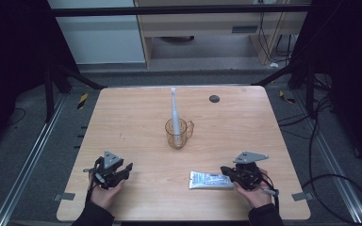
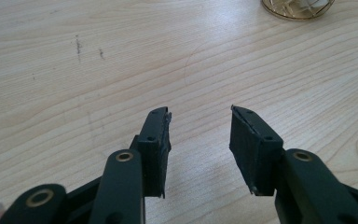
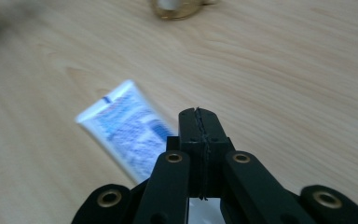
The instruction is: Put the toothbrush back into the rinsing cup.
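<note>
Desk: light wood top (image 1: 136, 117), carrying a cup, a tube and both grippers near the front edge.
Toothpaste tube: white and blue (image 1: 210, 180), lying flat near the front right of the desk, long side across it; seen again in the right gripper view (image 3: 126, 128), slanting away to the left of the fingers.
Right gripper: held in a hand at the front right (image 1: 227, 171), just at the right end of the tube; pointed toward the tube's end.
Right fingers: pressed fully together (image 3: 214, 128), pad against pad, nothing between them; tube lying beside and below, contact with it not clear.
Left gripper: held in a hand at the front left (image 1: 125, 170), well apart from the tube, resting low over bare wood.
Left fingers: standing apart with a clear gap (image 2: 156, 140), bare desk visible between, nothing held.
Cup: clear amber with a handle (image 1: 178, 133), upright mid-desk, beyond both grippers; base edge visible at the top of the left gripper view (image 2: 297, 8).
Toothbrush: white (image 1: 174, 110), standing upright in the cup, head up.
Dark disc: small round mark (image 1: 214, 99) on the far part of the desk, right of the toothbrush.
</note>
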